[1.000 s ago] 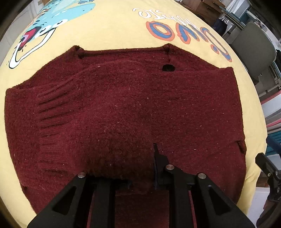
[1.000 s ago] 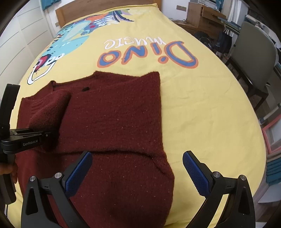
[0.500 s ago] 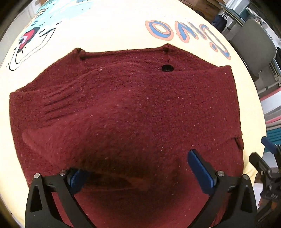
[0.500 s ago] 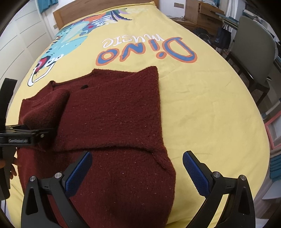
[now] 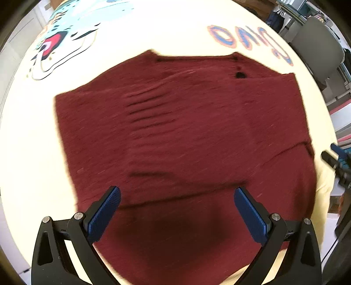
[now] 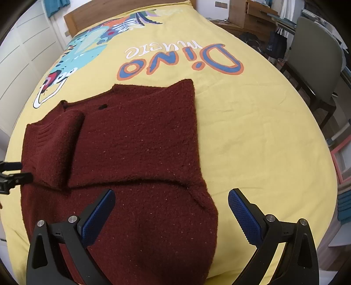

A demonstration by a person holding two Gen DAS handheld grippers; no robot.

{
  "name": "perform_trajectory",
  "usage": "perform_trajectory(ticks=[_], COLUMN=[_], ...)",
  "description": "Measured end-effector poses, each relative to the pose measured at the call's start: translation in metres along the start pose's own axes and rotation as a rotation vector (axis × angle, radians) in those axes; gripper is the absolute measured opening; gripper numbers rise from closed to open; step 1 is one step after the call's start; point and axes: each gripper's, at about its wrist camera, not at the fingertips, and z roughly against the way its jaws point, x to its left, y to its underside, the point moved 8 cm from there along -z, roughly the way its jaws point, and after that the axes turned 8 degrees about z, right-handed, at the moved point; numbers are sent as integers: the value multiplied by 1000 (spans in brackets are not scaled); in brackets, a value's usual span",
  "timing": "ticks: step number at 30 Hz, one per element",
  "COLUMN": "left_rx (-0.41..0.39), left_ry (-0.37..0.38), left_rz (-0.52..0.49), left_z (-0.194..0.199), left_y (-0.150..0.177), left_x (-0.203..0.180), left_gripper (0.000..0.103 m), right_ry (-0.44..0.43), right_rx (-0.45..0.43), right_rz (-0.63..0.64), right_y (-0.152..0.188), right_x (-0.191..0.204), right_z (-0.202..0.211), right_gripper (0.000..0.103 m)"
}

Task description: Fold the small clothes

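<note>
A dark red knitted sweater point(image 5: 186, 136) point(image 6: 136, 140) lies flat on the yellow bedspread, both sleeves folded in across its body. The ribbed cuff point(image 5: 147, 109) of one sleeve rests on the chest, and a black button point(image 5: 240, 75) sits near the neckline. My left gripper point(image 5: 176, 210) hovers open above the sweater's lower half with nothing between its blue pads. In the right wrist view my right gripper point(image 6: 171, 213) also stands open, over the sweater's lower right edge. The left gripper's black frame point(image 6: 13, 175) shows at that view's left border.
The bedspread point(image 6: 252, 131) carries a "Dino" print point(image 6: 182, 61) and a cartoon dinosaur point(image 6: 83, 52) beyond the sweater. A grey chair point(image 6: 316, 63) stands to the right of the bed, with a wooden cabinet point(image 6: 252, 11) behind it. White cupboard doors point(image 6: 19, 54) line the left.
My left gripper let go of the sleeve, opened wide and drew back and up from the sweater; the sleeve now lies flat across the body. The right gripper has stayed where it was.
</note>
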Motion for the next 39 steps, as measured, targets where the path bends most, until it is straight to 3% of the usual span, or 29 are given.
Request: perform_trajectory(ticks=[7, 13, 15, 17, 19, 21, 23, 25, 32, 39], left_rx=[2, -16, -5, 21, 19, -4, -16, -10, 0, 0], left_ry=[-110, -72, -46, -22, -10, -1, 11, 44, 157, 174], left_rz=[47, 112, 142, 164, 162, 138, 128, 140, 216, 219], left_z=[-1, -25, -39, -51, -57, -58, -57, -59, -64, -69], left_y=[24, 28, 26, 25, 23, 20, 17, 13, 10, 7], left_x=[81, 104, 107, 107, 105, 100, 97, 94, 97, 91], left_gripper=[102, 100, 93, 70, 68, 59, 36, 22, 19, 19], right_ry=[5, 12, 15, 24, 35, 42, 44, 40, -36, -61], right_rx=[11, 42, 51, 63, 70, 69, 63, 53, 5, 42], right_rz=[38, 68, 80, 101, 118, 133, 148, 170, 356, 609], right_y=[-1, 2, 3, 2, 0, -6, -13, -22, -62, -68], right_x=[13, 30, 35, 41, 46, 52, 61, 74, 164, 263], right_z=[-3, -11, -13, -15, -17, -17, -16, -15, -12, -49], right_gripper=[103, 103, 103, 103, 103, 103, 103, 103, 103, 103])
